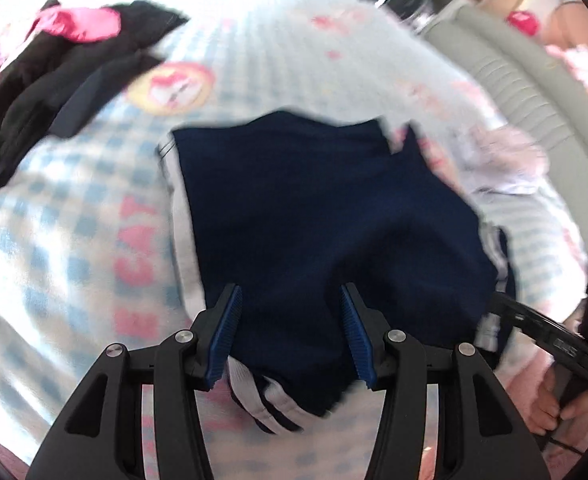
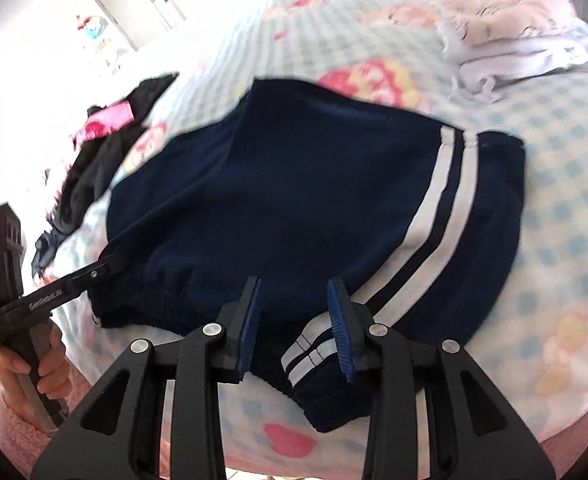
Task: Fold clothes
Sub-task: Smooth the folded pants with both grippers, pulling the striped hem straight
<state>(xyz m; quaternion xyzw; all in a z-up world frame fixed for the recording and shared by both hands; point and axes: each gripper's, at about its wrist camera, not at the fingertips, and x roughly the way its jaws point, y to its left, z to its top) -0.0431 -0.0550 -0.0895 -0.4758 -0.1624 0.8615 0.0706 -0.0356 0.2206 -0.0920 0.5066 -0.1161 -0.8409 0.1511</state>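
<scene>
My navy shorts (image 2: 278,200) lie flat on the checked bed (image 2: 553,208). My left fingers (image 1: 292,336) stand open over the waistband, gripping nothing. My right fingers (image 2: 294,330) are parted too, straddling the striped waistband corner without pinching it

I read pink letters "CAT" on the bedsheet (image 1: 136,240); white lettering on my left gripper (image 2: 46,294) was too small and blurred to make out.
</scene>
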